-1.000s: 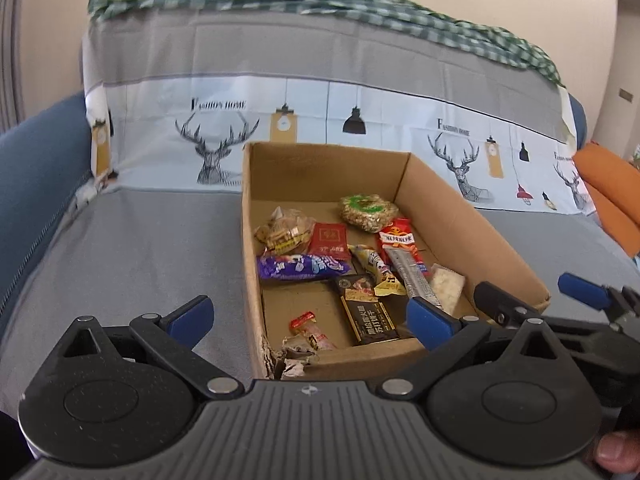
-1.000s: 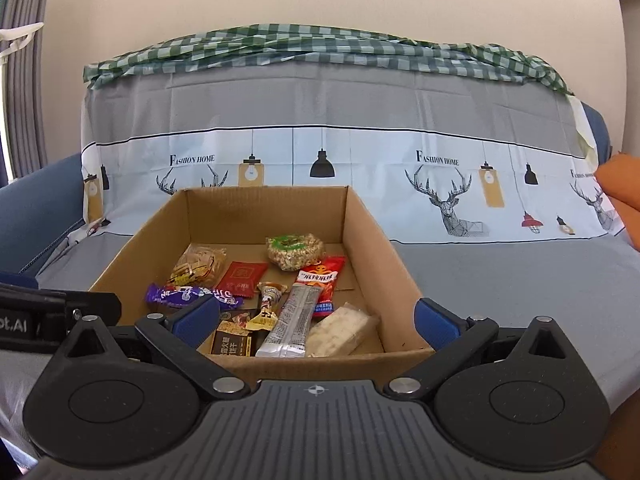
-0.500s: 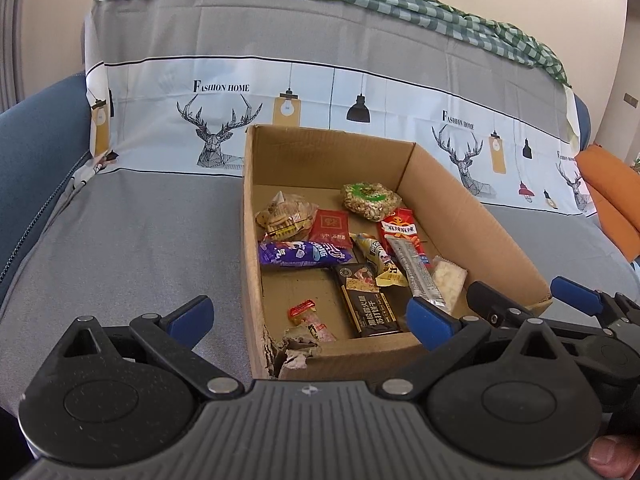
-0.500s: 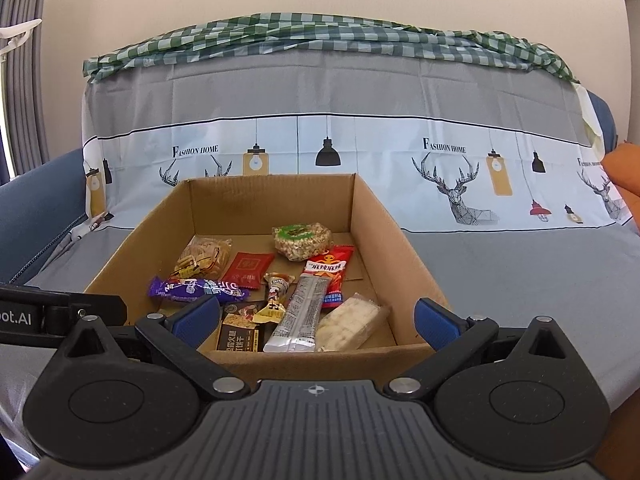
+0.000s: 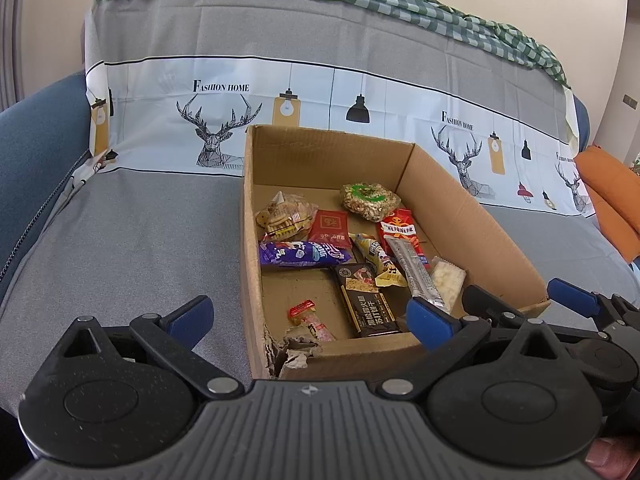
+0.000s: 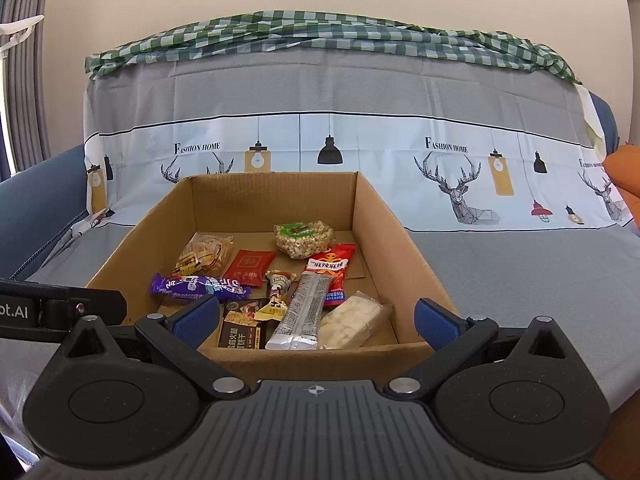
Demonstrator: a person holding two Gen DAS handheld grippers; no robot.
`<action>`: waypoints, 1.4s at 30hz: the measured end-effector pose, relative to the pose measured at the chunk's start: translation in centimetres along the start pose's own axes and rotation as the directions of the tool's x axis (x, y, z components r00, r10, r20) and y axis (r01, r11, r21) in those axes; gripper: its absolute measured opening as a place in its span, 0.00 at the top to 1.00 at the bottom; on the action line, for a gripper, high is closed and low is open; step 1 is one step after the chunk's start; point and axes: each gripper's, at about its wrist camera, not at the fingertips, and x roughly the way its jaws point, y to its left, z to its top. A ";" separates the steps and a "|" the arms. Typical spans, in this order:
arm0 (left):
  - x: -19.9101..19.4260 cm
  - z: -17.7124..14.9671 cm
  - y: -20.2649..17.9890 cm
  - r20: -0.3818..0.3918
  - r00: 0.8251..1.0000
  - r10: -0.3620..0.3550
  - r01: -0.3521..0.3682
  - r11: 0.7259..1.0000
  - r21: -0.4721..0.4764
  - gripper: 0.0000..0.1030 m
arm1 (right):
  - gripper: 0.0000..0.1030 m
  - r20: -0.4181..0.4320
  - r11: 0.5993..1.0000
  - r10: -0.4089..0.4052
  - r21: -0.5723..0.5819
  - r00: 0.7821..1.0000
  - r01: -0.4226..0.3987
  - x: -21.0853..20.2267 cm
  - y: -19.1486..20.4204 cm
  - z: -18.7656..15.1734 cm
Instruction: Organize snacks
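An open cardboard box (image 5: 472,216) (image 6: 384,232) sits on a grey sofa seat and holds several snacks: a purple bar (image 5: 302,254) (image 6: 198,286), a silver bar (image 5: 416,276) (image 6: 306,312), a black bar (image 5: 366,306) (image 6: 240,330), a red packet (image 5: 329,225) (image 6: 249,266), a nut cake (image 5: 370,198) (image 6: 304,238). My left gripper (image 5: 308,316) is open and empty at the box's near left corner. My right gripper (image 6: 314,318) is open and empty just before the box's near wall; it also shows in the left wrist view (image 5: 516,300).
The box's near left corner (image 5: 288,350) is torn. The sofa back carries a deer-print cover (image 6: 452,168) and a green checked cloth (image 6: 320,32). A blue armrest (image 5: 36,136) is on the left, an orange cushion (image 5: 612,196) on the right.
Both cameras have risen and tilted down a little, so the box sits lower and shows more of its inside. Both grippers stay open. No snack has moved.
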 end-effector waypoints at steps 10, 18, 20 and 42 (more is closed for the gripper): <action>0.0 0.0 0.0 0.000 1.000 -0.001 0.001 1.000 -0.001 0.01 | 0.01 0.000 1.000 0.000 0.001 1.000 0.000 0.0 0.0 0.0; -0.1 0.0 -0.1 0.007 1.000 -0.006 0.006 1.000 0.005 0.01 | 0.01 0.001 1.000 -0.001 0.005 1.000 0.001 0.0 0.1 0.0; 0.0 0.0 -0.1 0.006 1.000 -0.008 0.008 1.000 0.005 0.01 | 0.01 0.001 1.000 -0.001 0.009 1.000 0.001 0.1 0.1 0.0; 1.2 0.3 -0.1 -0.001 1.000 -0.013 0.013 1.000 0.020 0.01 | 0.01 -0.004 0.999 -0.019 0.031 1.000 0.019 1.2 0.1 0.5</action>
